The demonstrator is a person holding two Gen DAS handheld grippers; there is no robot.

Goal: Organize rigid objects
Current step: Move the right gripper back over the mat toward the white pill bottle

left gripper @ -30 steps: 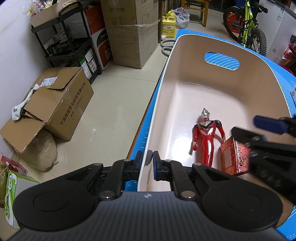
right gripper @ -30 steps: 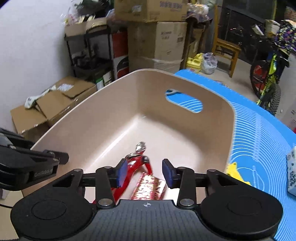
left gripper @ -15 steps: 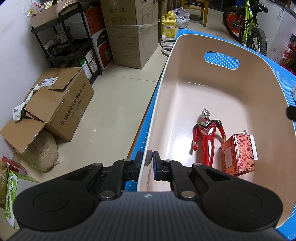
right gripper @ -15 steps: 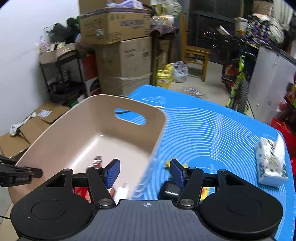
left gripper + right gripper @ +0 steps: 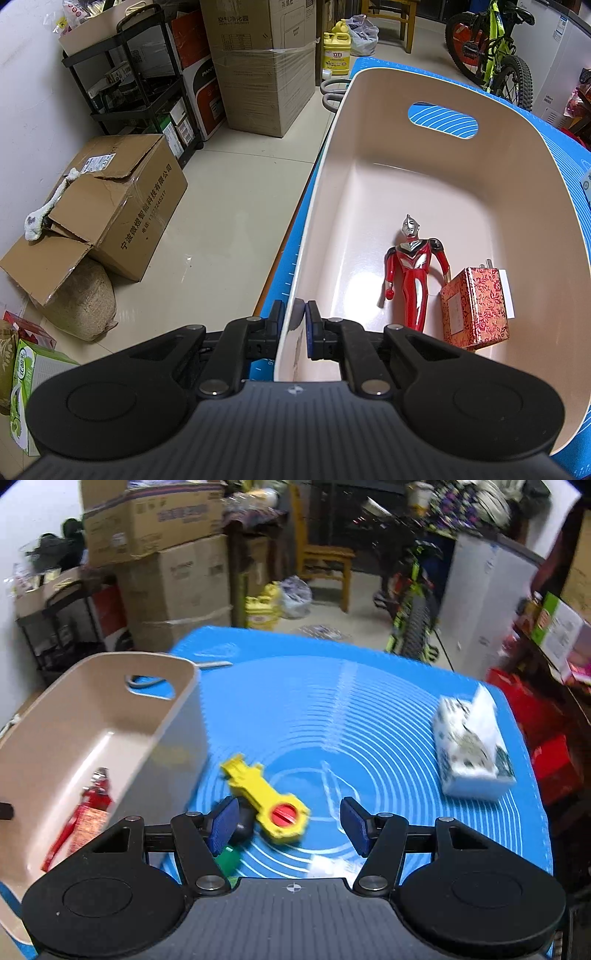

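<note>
The left gripper (image 5: 295, 317) pinches the bin (image 5: 517, 155) wall. The right gripper (image 5: 288, 821) hangs wide open over the yellow toy (image 5: 266, 794) lying on the mat (image 5: 369, 709) beside the bin. It looks light, stiff plastic, likely slick; its narrow shaft seems the best hold.

Both wrist views over bin (image 5: 517, 155)

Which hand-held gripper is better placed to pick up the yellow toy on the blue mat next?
Right. The right hand-held gripper is open, with the yellow toy just ahead between its fingers. The left hand-held gripper is shut on the beige bin rim, steadying it.
</note>
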